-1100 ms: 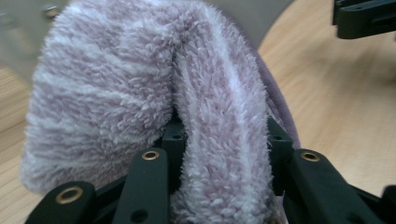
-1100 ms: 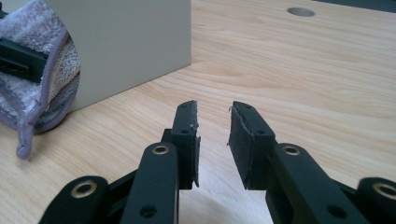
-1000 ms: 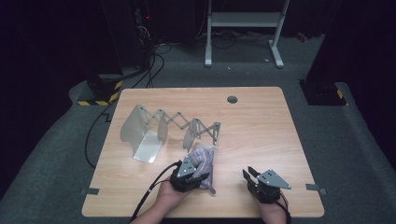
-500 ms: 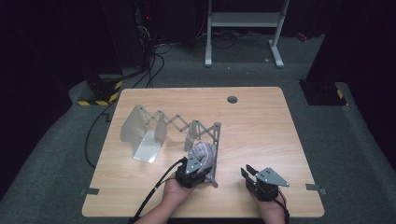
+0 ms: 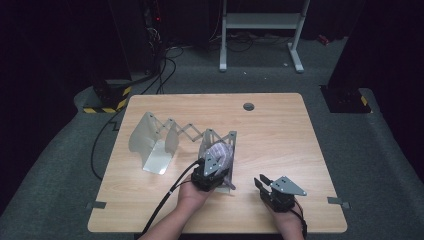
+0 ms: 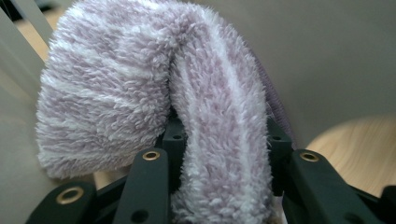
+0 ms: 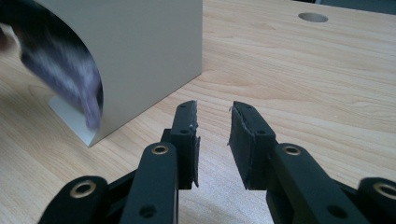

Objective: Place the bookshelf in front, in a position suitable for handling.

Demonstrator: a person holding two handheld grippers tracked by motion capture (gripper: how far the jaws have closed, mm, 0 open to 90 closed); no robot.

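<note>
**Lilac fleece sock clamped, rack panel right behind it**

Fuzzy lilac-and-white fabric is what you have in your left gripper (image 5: 214,167): a striped fleece sock (image 6: 154,98), folded over the jaw tips and pinched between them, so the jaws are closed on the sock itself. In the left gripper view the fold drapes down both sides of the pads and a grey panel stands directly behind it. From the high view, the sock (image 5: 220,150) sits at the near end of the grey expanding rack (image 5: 165,137), against its end panel (image 5: 227,142), a little below the centre of the wooden table (image 5: 280,130).

Judging by this, the pick-up is done and the placing is not: the sock is lifted and at the end panel, but I cannot tell whether it is already hooked over the panel's edge or only hanging in front of it. What seems left is to settle it on or in the rack and let go.

Your right gripper (image 5: 264,183) rests at about five o'clock from the sock, well apart, near the table's front edge. Its jaws stand narrowly apart with nothing between them; the right gripper view shows bare wood past the pads and the end panel (image 7: 140,56) at eleven o'clock. The rack's far curved panel (image 5: 145,135) lies at ten o'clock from the sock.
</note>
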